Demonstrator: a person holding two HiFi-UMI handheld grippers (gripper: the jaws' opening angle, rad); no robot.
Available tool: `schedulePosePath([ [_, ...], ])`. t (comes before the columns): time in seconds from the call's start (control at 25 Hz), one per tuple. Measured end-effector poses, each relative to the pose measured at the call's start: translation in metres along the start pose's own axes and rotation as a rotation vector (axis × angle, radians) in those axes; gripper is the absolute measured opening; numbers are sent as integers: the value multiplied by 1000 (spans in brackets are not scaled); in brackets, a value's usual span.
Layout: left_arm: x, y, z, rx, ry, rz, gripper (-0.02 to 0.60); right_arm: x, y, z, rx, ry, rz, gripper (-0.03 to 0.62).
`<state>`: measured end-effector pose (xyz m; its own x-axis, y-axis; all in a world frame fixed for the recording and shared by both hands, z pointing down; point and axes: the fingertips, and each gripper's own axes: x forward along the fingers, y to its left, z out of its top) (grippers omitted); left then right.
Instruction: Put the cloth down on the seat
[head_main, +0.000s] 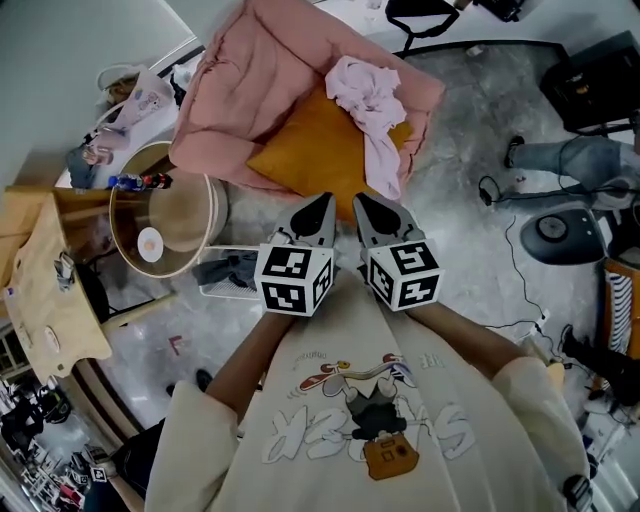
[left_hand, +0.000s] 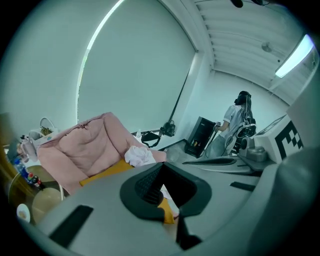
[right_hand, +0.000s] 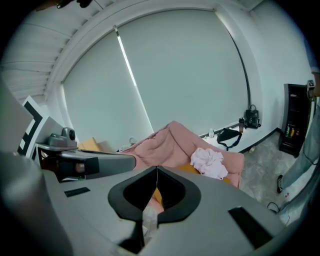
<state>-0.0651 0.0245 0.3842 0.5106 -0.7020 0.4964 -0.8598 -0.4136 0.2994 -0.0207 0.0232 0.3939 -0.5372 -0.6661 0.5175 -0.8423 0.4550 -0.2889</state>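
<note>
Cloth: The pale pink cloth (head_main: 368, 105) lies crumpled on the seat. Its upper part is beside the arm of the chair at 1 o'clock, and one end hangs down over the orange cushion (head_main: 305, 150). Nothing touches it.

Seat: The pink armchair (head_main: 250, 80) stands at 12 o'clock from my two grippers, with the cushion on its sitting part.

Left gripper: I hold the left gripper (head_main: 322, 208) close to my chest. Its jaws are together and nothing is between them. It is well apart from the cloth, which is at about 1 o'clock from it.

Right gripper: The right gripper (head_main: 368, 210) is just beside the left one. Its jaws are also pressed together and empty, and the cloth is at 12 o'clock from it.

Done: I judge that the main step is finished, because the cloth rests on the seat and neither gripper holds it.

Left to do: In my opinion almost nothing is left. The cloth is bunched and not spread flat, but the task asks only to put it down.
</note>
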Motion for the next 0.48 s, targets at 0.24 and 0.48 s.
schedulePosePath([
  [0.24, 6, -1, -1, -16, 11, -14, 5, 0, -3, -2, 1, 12, -6, 20],
  [0.48, 5, 3, -4, -29, 15, -4, 5, 3, 1, -3, -12, 17, 4, 20],
])
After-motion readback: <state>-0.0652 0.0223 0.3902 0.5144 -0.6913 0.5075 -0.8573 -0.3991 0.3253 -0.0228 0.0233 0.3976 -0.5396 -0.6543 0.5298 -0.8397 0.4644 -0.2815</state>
